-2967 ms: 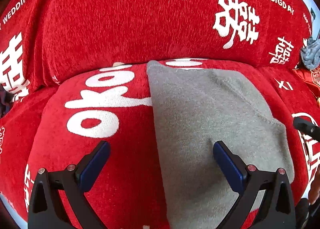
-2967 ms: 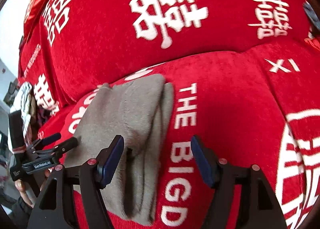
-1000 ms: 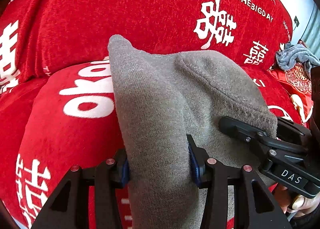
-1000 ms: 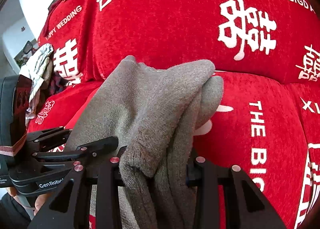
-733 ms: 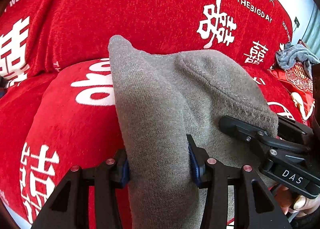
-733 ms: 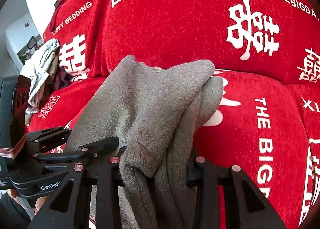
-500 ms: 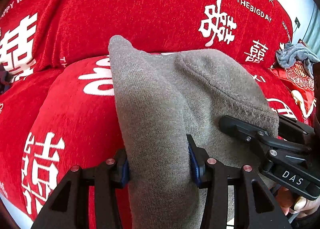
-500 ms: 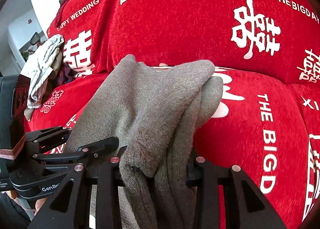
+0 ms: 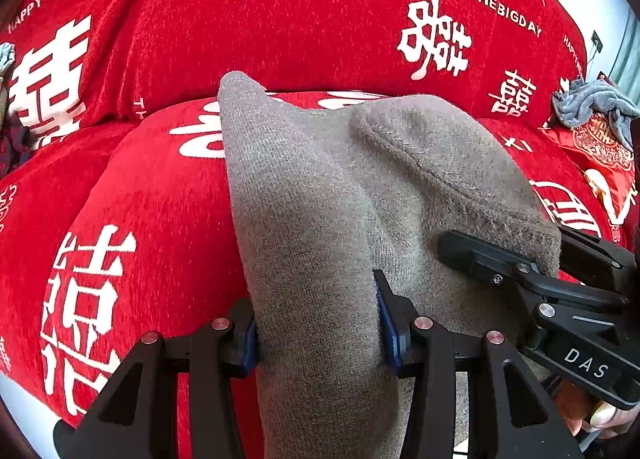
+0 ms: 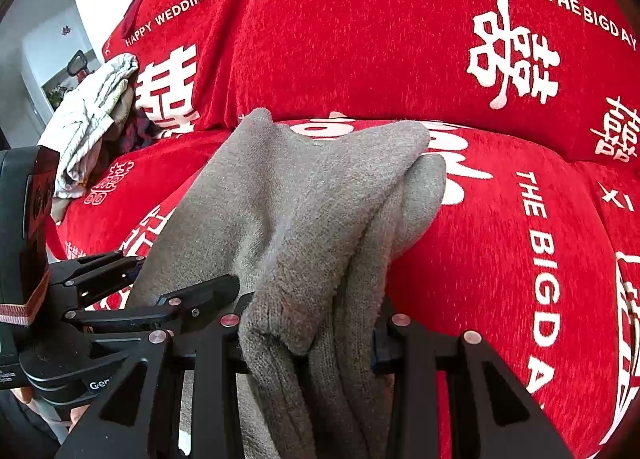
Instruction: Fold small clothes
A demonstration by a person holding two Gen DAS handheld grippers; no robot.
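A folded grey knit garment (image 9: 340,195) is held up above a red sofa seat (image 9: 160,195). My left gripper (image 9: 316,331) is shut on its left edge, blue pads pressed into the cloth. My right gripper (image 10: 308,343) is shut on the thick folded right edge of the same garment (image 10: 304,195). Each gripper shows in the other's view: the right one (image 9: 532,275) at the left view's right side, the left one (image 10: 132,299) at the right view's left side. The garment's far end hangs free over the cushion.
The sofa cover is red with white characters and the words "HAPPY WEDDING" (image 10: 172,15). A pile of pale clothes (image 10: 88,115) lies at the sofa's left end. A blue-grey cloth (image 9: 592,103) lies on a red packet at the right end.
Three seconds ago both grippers were open over the garment lying flat. Both have shut on it and lifted it. Over the last second they have carried it leftward along the sofa.
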